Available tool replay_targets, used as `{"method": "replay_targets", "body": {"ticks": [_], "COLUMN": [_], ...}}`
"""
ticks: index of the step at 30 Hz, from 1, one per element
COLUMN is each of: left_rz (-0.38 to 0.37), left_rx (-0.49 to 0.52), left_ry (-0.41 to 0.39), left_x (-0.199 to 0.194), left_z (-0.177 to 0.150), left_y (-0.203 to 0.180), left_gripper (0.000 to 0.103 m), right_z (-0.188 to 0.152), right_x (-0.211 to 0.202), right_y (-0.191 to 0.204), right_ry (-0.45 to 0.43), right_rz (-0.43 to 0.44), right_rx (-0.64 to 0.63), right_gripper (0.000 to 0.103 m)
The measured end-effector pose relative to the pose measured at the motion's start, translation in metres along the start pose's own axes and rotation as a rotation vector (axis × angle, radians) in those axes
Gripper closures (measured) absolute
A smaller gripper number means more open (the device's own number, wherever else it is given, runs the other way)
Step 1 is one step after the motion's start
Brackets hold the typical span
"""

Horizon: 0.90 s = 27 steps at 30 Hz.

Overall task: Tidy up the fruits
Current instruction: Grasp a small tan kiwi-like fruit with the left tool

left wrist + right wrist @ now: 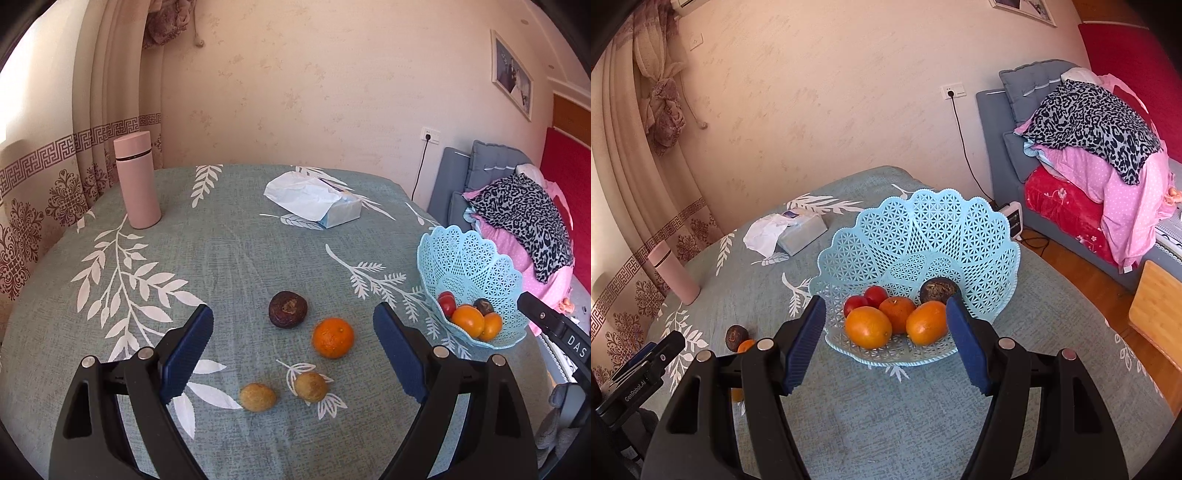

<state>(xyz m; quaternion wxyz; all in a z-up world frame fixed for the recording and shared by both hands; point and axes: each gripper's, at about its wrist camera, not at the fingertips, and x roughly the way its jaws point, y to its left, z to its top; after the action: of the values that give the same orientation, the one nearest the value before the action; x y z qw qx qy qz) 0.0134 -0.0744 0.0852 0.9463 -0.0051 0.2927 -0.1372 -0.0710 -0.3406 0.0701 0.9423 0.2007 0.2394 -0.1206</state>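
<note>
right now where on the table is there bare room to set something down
Bare cloth lies between the pink bottle, the tissue box and the dark fruit, and on the near side of the blue basket. It is crowded around the orange and two brown fruits.

Black gripper point(293, 354), blue ribbed pads point(188, 350)
</note>
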Motion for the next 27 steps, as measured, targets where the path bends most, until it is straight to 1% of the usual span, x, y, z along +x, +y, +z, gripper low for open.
{"method": "replay_targets", "body": {"ticks": [5, 7, 12, 14, 16, 17, 21, 22, 24, 25, 27], "left_rz": [0.025, 0.028, 0.029, 0.024, 0.026, 0.024, 0.01, 0.01, -0.001, -0.016, -0.023], "left_rx": [-0.053, -0.059, -0.02, -0.002, 0.012, 0.013, 0.014, 0.014, -0.005, -0.021, -0.03], "left_ry": [0.027, 0.043, 0.086, 0.116, 0.148, 0.161, 0.204, 0.218, 0.255, 0.263, 0.252], "left_x": [0.007, 0.009, 0.014, 0.019, 0.024, 0.027, 0.036, 0.039, 0.046, 0.046, 0.043], "left_z": [-0.004, -0.007, -0.024, -0.033, -0.041, -0.044, -0.051, -0.053, -0.057, -0.057, -0.056], "left_y": [0.025, 0.03, 0.032, 0.031, 0.03, 0.03, 0.029, 0.029, 0.032, 0.034, 0.035], "left_gripper": [0.015, 0.015, 0.015, 0.017, 0.028, 0.03, 0.045, 0.052, 0.063, 0.067, 0.074], "right_z": [-0.01, -0.015, -0.026, -0.03, -0.035, -0.037, -0.046, -0.048, -0.05, -0.051, -0.053], "right_x": [0.008, 0.011, 0.017, 0.019, 0.021, 0.023, 0.026, 0.026, 0.027, 0.027, 0.027], "right_y": [0.009, 0.014, 0.025, 0.029, 0.033, 0.035, 0.043, 0.046, 0.049, 0.051, 0.055], "right_ry": [0.029, 0.043, 0.072, 0.086, 0.103, 0.112, 0.138, 0.143, 0.152, 0.156, 0.164], "right_rz": [0.011, 0.017, 0.038, 0.047, 0.056, 0.061, 0.082, 0.089, 0.102, 0.108, 0.12], "right_rx": [-0.031, -0.046, -0.079, -0.093, -0.104, -0.11, -0.143, -0.152, -0.169, -0.177, -0.191], "right_gripper": [0.034, 0.034, 0.034, 0.034, 0.034, 0.034, 0.034, 0.034, 0.034, 0.034, 0.034]}}
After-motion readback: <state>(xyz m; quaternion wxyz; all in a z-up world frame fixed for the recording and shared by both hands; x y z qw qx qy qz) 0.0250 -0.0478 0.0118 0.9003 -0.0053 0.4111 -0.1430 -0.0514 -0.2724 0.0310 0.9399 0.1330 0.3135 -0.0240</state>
